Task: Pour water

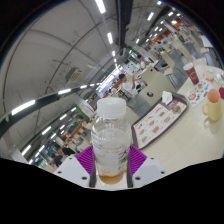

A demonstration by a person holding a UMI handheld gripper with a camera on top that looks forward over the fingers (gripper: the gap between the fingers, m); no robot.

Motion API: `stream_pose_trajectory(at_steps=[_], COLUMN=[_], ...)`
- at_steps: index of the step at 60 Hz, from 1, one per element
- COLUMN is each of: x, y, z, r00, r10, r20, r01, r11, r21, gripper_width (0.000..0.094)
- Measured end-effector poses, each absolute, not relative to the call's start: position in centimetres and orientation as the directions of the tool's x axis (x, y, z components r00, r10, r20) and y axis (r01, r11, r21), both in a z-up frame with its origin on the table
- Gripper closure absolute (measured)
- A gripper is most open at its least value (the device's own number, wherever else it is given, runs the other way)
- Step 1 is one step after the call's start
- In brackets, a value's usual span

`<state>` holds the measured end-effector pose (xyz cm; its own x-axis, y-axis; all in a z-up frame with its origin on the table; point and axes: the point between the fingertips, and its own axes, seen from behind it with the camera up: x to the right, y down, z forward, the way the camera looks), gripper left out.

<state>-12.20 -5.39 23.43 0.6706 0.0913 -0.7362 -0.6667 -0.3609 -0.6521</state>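
Observation:
A clear plastic bottle (111,135) with a white cap stands upright between my fingers, lifted well above the tables, the whole view tilted. A little yellowish liquid lies at its bottom. My gripper (111,160) is shut on the bottle, both purple pads (87,160) pressing its sides. Far off to the right stands a yellow cup (212,106) on a pale table (190,135).
A tray (160,122) with printed paper lies on the table beyond the bottle. A red and white cup (188,72) stands behind it. Further back are a person (120,84), chairs and more tables in a large hall with strip lights.

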Motion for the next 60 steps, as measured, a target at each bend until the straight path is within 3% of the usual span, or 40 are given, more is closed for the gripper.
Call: stream_pose_trajectory(at_steps=[9,15,27,34,42,48,54,60], x=[-5.0,0.7,9.0,12.2,13.3,13.2,13.5,15.8], y=[-3.7,-2.4,-0.6,-0.1,-0.1,-0.5,-2.0,-0.6], z=[27.0,26.3,21.7,18.6,16.9,17.5,19.5,22.4], r00=[0.268,0.011,-0.327,-0.444,-0.470,-0.412,-0.201,0.126], r10=[0.035,-0.009,-0.093,-0.143,-0.191,-0.211,-0.183,-0.087], r20=[-0.963,-1.000,-0.941,-0.885,-0.862,-0.886,-0.962,-0.988], r01=[-0.899,-0.948,-0.904,-0.855,-0.826,-0.837,-0.889,-0.913], r11=[-0.350,-0.319,-0.259,-0.228,-0.249,-0.296,-0.378,-0.400], r21=[-0.263,-0.008,0.340,0.466,0.505,0.460,0.258,-0.081], gripper_width=[0.0522,0.0525,0.0525,0.0526,0.0526,0.0525,0.0526,0.0525])
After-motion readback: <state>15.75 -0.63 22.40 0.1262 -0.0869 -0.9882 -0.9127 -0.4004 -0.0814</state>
